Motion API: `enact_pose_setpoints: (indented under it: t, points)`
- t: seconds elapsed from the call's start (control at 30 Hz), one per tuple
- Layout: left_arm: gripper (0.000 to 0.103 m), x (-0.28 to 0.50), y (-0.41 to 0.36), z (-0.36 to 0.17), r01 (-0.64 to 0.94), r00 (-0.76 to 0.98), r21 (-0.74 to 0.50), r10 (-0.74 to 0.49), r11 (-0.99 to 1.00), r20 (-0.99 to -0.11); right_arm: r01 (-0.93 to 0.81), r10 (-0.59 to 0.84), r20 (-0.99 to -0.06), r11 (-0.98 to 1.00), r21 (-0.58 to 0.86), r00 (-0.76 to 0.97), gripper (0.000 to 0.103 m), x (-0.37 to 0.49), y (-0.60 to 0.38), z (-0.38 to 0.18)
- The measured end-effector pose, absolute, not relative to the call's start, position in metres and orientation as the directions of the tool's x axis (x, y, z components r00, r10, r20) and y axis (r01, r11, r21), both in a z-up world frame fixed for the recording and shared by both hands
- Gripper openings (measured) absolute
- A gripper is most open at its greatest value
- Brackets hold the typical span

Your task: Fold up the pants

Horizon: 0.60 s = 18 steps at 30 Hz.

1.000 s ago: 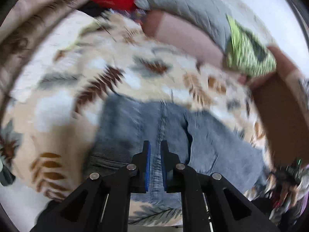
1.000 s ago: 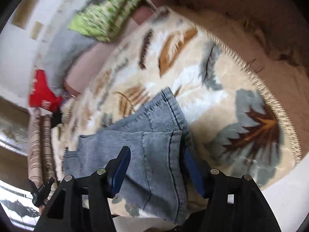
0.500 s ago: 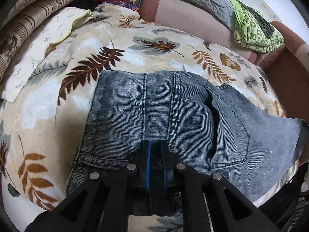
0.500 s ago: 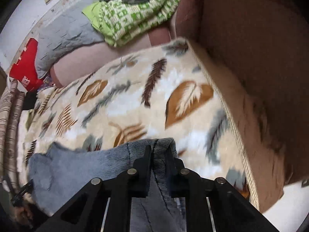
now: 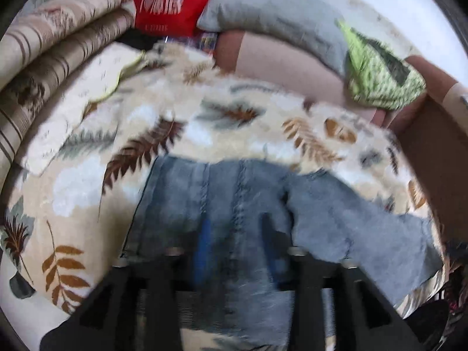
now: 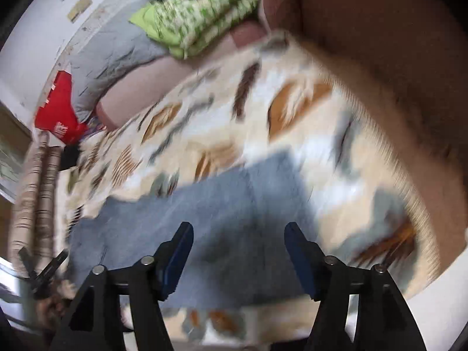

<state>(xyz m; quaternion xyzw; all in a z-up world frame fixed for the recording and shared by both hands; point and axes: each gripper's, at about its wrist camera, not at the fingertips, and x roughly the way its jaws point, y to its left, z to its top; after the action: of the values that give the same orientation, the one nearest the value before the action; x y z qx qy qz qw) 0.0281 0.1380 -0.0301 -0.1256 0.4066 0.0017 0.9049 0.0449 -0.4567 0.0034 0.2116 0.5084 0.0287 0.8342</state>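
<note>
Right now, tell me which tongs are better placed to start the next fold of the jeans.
Probably left. The left tongs hang open over the waistband end of the jeans. The right tongs, also open, sit over the leg end.

Faded denim pants (image 5: 242,204) on plush blanket (image 5: 228,117)

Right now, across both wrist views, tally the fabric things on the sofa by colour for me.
Blue-grey: 1, the jeans
Leaf-print beige: 1, the blanket
Green patterned: 1, the cloth
Grey: 1, the quilted cushion
Red: 1, the bag
Striped beige: 1, the bedding
Total: 6
</note>
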Motion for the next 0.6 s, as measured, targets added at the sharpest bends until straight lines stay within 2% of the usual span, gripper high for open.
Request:
enact_pose_setpoints:
  t: [0.03,0.07,0.1,0.13,0.2,0.23,0.3,0.4,0.47,0.5,0.6]
  points:
    - [0.053,0.029,0.132,-0.031,-0.099,0.669,-0.203,-0.086,0.974,-0.739,0.212,0.272,-0.867,0.899,0.384,0.417,0.068,0.042,-0.462,-0.023]
    - [0.053,0.033,0.127,-0.037,-0.106,0.648,-0.153,-0.048,0.982,-0.760,0.271,0.249,-0.902,0.895,0.353,0.352,0.063,0.039,-0.470,-0.049]
    - [0.053,0.040,0.124,-0.048,-0.131,0.601,-0.083,0.013,0.988,-0.799,0.283,0.251,-0.897,0.887,0.363,0.363,0.057,0.036,-0.476,-0.058]
    - [0.057,0.052,0.131,-0.075,-0.191,0.496,-0.005,0.092,0.982,-0.863,0.288,0.246,-0.885,0.882,0.374,0.395,0.057,0.032,-0.478,-0.053]
    - [0.059,0.051,0.154,-0.086,-0.262,0.506,-0.134,0.018,0.956,-0.862,0.296,0.204,-0.906,0.899,0.324,0.370,0.058,0.036,-0.472,-0.036]
    - [0.059,0.051,0.154,-0.078,-0.279,0.502,-0.107,0.050,0.954,-0.864,0.271,0.169,-0.913,0.920,0.281,0.372,0.058,0.040,-0.463,-0.022]
    - [0.057,0.048,0.149,-0.062,-0.302,0.521,-0.043,0.127,0.952,-0.844,0.177,0.129,-0.901,0.960,0.218,0.415,0.059,0.050,-0.437,0.005]
    - [0.060,0.043,0.137,-0.037,-0.242,0.613,-0.121,0.055,0.963,-0.789,-0.014,0.237,-0.859,0.966,0.259,0.454,0.064,0.085,-0.372,0.033]
    - [0.067,0.046,0.125,-0.032,-0.176,0.647,-0.171,-0.017,0.970,-0.762,-0.172,0.332,-0.845,0.943,0.285,0.420,0.064,0.116,-0.308,0.033]
    - [0.068,0.050,0.118,-0.034,-0.153,0.648,-0.157,-0.021,0.976,-0.761,-0.242,0.366,-0.845,0.926,0.289,0.390,0.064,0.131,-0.277,0.029]
    - [0.068,0.068,0.112,-0.064,-0.196,0.562,-0.007,0.106,0.981,-0.820,-0.398,0.417,-0.857,0.872,0.284,0.301,0.064,0.174,-0.189,0.010]
